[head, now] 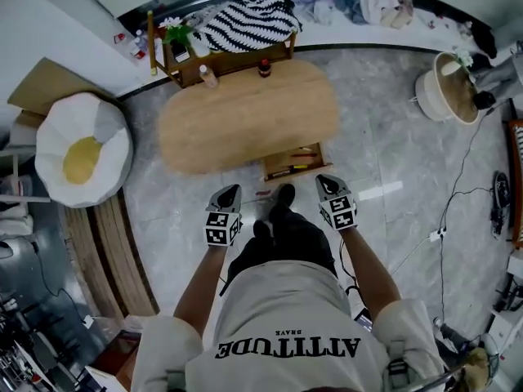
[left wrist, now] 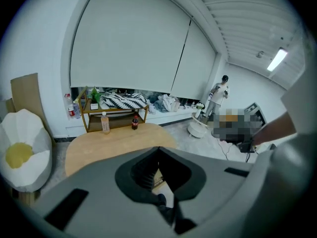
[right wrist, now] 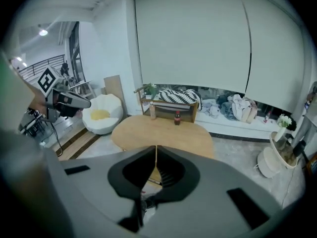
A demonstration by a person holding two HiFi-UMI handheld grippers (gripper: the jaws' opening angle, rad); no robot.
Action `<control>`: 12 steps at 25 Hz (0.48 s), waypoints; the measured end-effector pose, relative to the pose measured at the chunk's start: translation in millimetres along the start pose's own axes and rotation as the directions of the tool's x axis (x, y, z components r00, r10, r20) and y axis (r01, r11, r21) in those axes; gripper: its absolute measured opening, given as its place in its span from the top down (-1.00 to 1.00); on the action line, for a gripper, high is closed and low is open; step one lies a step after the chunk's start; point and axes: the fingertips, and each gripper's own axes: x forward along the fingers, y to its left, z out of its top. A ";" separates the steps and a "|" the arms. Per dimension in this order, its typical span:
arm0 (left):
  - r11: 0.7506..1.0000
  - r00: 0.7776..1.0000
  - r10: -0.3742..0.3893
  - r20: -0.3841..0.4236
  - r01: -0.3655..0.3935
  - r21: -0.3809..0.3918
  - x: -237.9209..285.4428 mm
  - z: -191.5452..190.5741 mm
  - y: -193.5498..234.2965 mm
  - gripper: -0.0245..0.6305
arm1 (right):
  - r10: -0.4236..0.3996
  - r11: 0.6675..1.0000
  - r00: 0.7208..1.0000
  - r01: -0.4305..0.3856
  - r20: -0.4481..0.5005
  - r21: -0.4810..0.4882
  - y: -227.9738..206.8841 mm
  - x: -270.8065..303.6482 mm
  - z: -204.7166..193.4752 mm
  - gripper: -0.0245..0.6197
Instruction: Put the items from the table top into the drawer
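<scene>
An oval wooden table (head: 245, 117) stands ahead of me. A pale peach bottle (head: 208, 76) and a dark cola bottle (head: 263, 68) stand upright at its far edge. Under the table's near right side a drawer (head: 296, 163) is pulled out, with pens lying in it. My left gripper (head: 231, 191) and right gripper (head: 324, 180) hang in the air in front of the table, on either side of the drawer. Both are shut, with nothing between the fingers. The left gripper view shows the table (left wrist: 119, 140) and both bottles beyond the left gripper (left wrist: 158, 148). The right gripper (right wrist: 156, 148) faces the cola bottle (right wrist: 177, 118).
A low wooden shelf (head: 237, 55) with a striped cloth stands behind the table. An egg-shaped beanbag (head: 82, 149) sits at the left, a white basket (head: 445, 88) at the right. Cables (head: 458, 202) run across the floor at the right. A person (left wrist: 218, 95) stands far off.
</scene>
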 end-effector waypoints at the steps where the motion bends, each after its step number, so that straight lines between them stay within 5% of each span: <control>1: 1.000 1.000 0.005 0.021 -0.005 -0.004 -10.6 1.1 -0.5 0.86 | -0.004 1.000 1.000 0.005 0.014 -0.005 7.0 -8.2 2.5 0.85; 7: 0.996 0.986 0.058 0.155 -0.068 0.060 -67.4 24.4 -1.9 0.86 | -0.043 0.999 0.994 0.045 0.105 -0.019 33.1 -57.4 23.3 0.85; 12: 0.997 0.981 0.031 0.193 -0.044 0.062 -101.1 42.4 -8.2 0.86 | -0.059 0.997 0.982 0.066 0.179 -0.034 42.0 -101.1 43.0 0.85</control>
